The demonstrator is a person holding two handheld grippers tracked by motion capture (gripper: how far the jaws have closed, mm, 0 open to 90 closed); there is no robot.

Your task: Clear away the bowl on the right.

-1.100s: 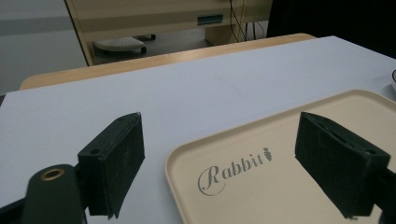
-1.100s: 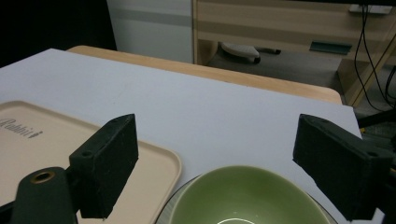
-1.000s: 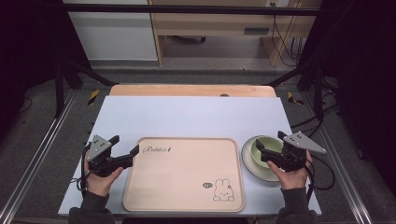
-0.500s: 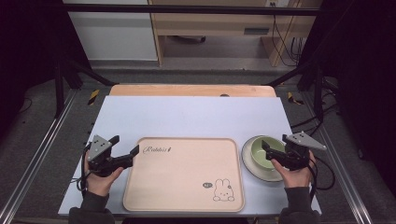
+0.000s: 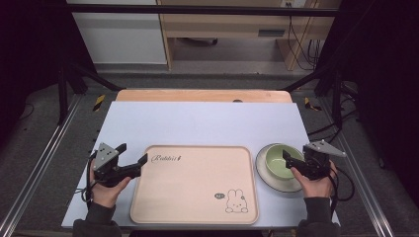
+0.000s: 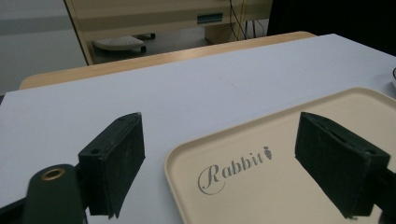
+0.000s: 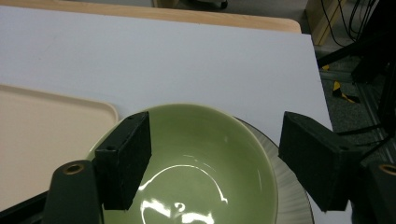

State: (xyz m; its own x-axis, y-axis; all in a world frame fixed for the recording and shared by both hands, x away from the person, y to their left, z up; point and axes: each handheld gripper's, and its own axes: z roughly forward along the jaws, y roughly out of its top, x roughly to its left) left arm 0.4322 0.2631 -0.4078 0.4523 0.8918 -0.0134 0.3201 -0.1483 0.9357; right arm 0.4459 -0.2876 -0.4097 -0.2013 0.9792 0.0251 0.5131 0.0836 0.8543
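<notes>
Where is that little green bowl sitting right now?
In the high view the green bowl sits on a pale plate at the table's right side, just right of the rabbit tray, under the right gripper.

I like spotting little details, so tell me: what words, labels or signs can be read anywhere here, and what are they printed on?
"Rabbit", in grey script with a small carrot after it: near one corner of the beige tray.
A small dark oval label beside the rabbit drawing on the same tray: too small to read.
Yellow-and-black hazard stripes on the floor beside the table: a marking, with no words.
</notes>
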